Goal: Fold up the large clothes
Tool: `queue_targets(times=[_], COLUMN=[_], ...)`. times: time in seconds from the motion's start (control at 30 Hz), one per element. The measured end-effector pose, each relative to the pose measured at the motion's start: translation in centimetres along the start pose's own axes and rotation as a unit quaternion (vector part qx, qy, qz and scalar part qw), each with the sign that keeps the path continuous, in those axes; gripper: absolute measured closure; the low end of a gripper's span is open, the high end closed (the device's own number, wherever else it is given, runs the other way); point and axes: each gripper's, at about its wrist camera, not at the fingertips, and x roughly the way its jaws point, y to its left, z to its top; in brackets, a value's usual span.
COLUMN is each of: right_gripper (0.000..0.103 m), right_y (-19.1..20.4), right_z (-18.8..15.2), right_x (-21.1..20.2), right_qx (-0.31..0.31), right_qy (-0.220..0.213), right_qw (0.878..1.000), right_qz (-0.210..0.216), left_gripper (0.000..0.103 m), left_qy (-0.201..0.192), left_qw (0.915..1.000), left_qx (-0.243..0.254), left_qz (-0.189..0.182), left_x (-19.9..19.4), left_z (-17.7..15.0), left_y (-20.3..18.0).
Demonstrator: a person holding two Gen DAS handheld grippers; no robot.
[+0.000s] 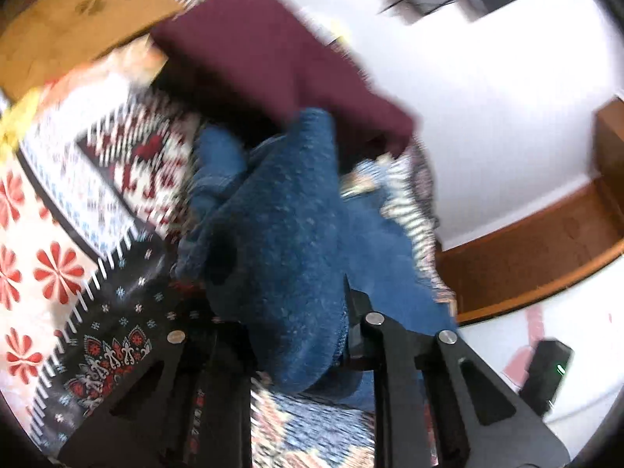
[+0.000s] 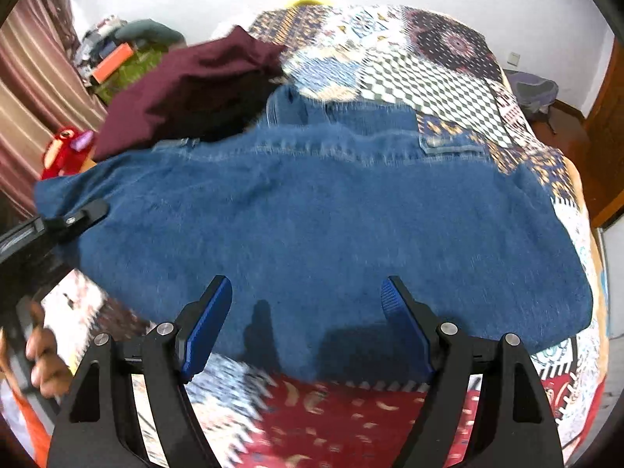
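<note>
Light: bright, even daylight is filling both views.
Shadows: soft ones are falling on the denim garment [image 2: 312, 226] below the right gripper [image 2: 306, 323].
Blur: motion is smearing the left view heavily.
Edges: fisheye bending, dark vignetting.

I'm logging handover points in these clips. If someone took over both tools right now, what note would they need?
Left tool: shut on a bunched edge of the denim garment, at its left end.
Right tool: open, empty, above the garment's near edge.
The denim lies spread across the patterned bedspread; a maroon garment sits crumpled at its far left.
Done: left end gripped.
Left: probably take hold with the right tool, fold the denim, then likely the maroon piece.
</note>
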Motion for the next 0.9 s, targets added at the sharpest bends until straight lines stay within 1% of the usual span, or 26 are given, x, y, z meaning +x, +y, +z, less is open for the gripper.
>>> queue_targets(times=[0.07, 0.13, 0.17, 0.23, 0.27, 0.33, 0.4, 0.43, 0.47, 0.57, 0.63, 0.67, 0.73, 0.8, 0.83, 0.87, 0.9], right_gripper=[0.027, 0.027, 0.027, 0.027, 0.026, 0.025, 0.025, 0.025, 0.025, 0.025, 0.025, 0.025, 0.025, 0.025, 0.025, 0.025, 0.025], right_y=[1.4, 2.9, 3.8, 5.5, 6.0, 6.7, 7.2, 7.2, 7.1, 5.5, 3.6, 2.2, -0.6, -3.2, -4.7, -6.4, -7.6], right_z=[0.3, 0.2, 0.0, -0.9, -1.3, -2.0, -2.2, -2.1, -2.1, -1.9, -1.9, -1.9, -2.1, -2.7, -3.2, -3.7, -3.9], right_x=[0.4, 1.6, 2.6, 5.1, 6.0, 7.4, 8.3, 8.3, 8.2, 7.3, 5.9, 4.8, 2.7, 0.8, -0.2, -1.2, -1.9], right_qx=[-0.009, -0.018, -0.024, -0.033, -0.03, -0.02, -0.024, -0.031, -0.035, -0.025, -0.004, 0.008, 0.029, 0.05, 0.063, 0.079, 0.092], right_qy=[-0.001, 0.012, 0.028, 0.067, 0.076, 0.091, 0.098, 0.1, 0.103, 0.11, 0.098, 0.082, 0.045, 0.017, 0.002, -0.013, -0.024], right_qw=[1.0, 0.999, 0.998, 0.995, 0.993, 0.991, 0.991, 0.99, 0.989, 0.985, 0.985, 0.987, 0.992, 0.995, 0.995, 0.995, 0.994], right_qz=[0.012, 0.03, 0.041, 0.069, 0.081, 0.097, 0.091, 0.091, 0.096, 0.13, 0.143, 0.138, 0.115, 0.089, 0.075, 0.057, 0.044], left_gripper=[0.084, 0.084, 0.084, 0.084, 0.084, 0.084, 0.084, 0.084, 0.084, 0.084, 0.084, 0.084, 0.084, 0.084, 0.084, 0.084, 0.084], left_qy=[-0.033, -0.055, -0.069, -0.085, -0.094, -0.098, -0.099, -0.098, -0.097, -0.097, -0.094, -0.092, -0.087, -0.075, -0.065, -0.058, -0.043], left_qw=[0.9987, 0.9966, 0.995, 0.9929, 0.9918, 0.9907, 0.9892, 0.9882, 0.988, 0.9868, 0.9845, 0.983, 0.9792, 0.9754, 0.9724, 0.9704, 0.9679], left_qx=[0.039, 0.061, 0.072, 0.082, 0.084, 0.091, 0.1, 0.106, 0.106, 0.115, 0.136, 0.15, 0.176, 0.203, 0.222, 0.233, 0.247], left_qz=[0.005, 0.004, 0.007, 0.014, 0.017, 0.024, 0.041, 0.053, 0.056, 0.059, 0.057, 0.054, 0.05, 0.039, 0.03, 0.025, 0.015], left_x=[-2.6, -4.4, -5.6, -6.8, -7.6, -8.1, -8.2, -7.9, -7.9, -7.6, -7.1, -7.1, -6.1, -4.5, -3.2, -2.5, -1.1], left_z=[0.2, 0.2, 0.2, 0.2, 0.2, 0.1, -0.2, -0.3, -0.7, -0.7, -0.9, -1.2, -1.7, -2.5, -3.2, -3.7, -4.6], left_y=[-1.9, -3.0, -3.6, -4.0, -4.1, -4.2, -4.2, -4.4, -4.2, -5.1, -6.9, -7.7, -10.0, -12.9, -14.8, -15.8, -17.4])
